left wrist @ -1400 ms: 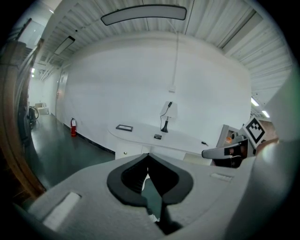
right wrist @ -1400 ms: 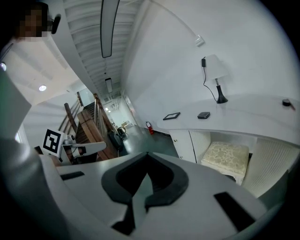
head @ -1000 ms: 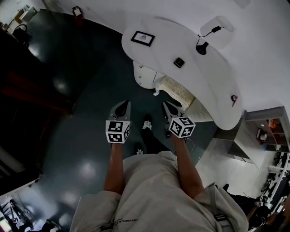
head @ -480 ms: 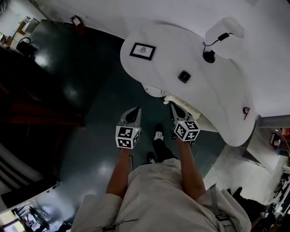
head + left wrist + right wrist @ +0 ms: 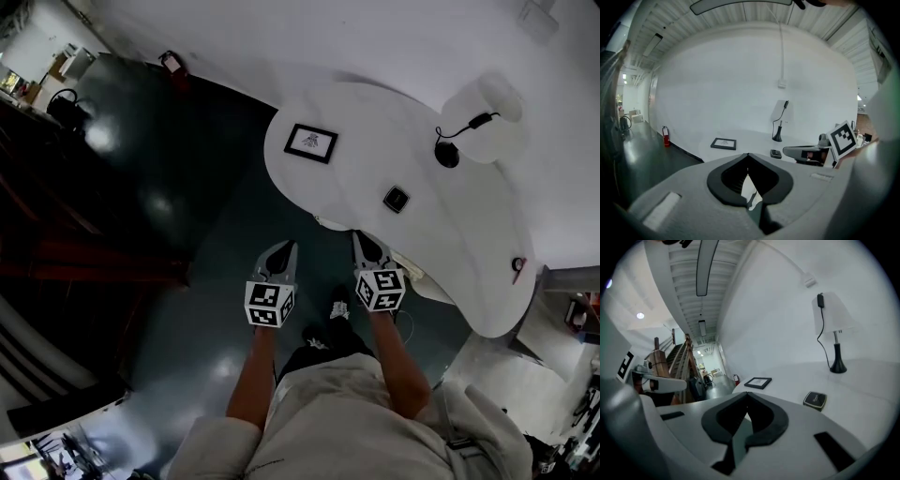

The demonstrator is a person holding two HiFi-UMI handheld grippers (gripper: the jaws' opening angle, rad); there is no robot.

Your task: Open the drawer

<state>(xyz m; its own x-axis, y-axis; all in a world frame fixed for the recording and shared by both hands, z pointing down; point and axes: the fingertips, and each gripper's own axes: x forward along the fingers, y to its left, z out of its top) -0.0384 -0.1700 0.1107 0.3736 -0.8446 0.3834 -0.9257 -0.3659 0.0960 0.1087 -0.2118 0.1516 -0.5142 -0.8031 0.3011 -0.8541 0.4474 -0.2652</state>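
A white cabinet with a curved top (image 5: 450, 220) stands just ahead. Its drawer fronts are hidden under the top's overhang in the head view. On the top lie a black picture frame (image 5: 311, 142), a small black square object (image 5: 396, 198) and a lamp (image 5: 447, 155). My left gripper (image 5: 285, 247) is shut and holds nothing, just short of the top's near edge. My right gripper (image 5: 360, 237) is also shut and holds nothing, with its tips at that edge. The left gripper view shows the frame (image 5: 723, 143) beyond the closed tips (image 5: 748, 154). The right gripper view shows the square object (image 5: 815, 399).
Dark glossy floor (image 5: 187, 216) lies to the left, with a red fire extinguisher (image 5: 171, 64) by the wall. A wooden staircase (image 5: 665, 357) rises far left. The person's shoes (image 5: 339, 307) are below the grippers. A grey shelf unit (image 5: 572, 291) is at the far right.
Both grippers moved forward to the cabinet, staying shut. The drawer fronts with knobs, visible a second ago, have slipped out of sight under the top's edge.
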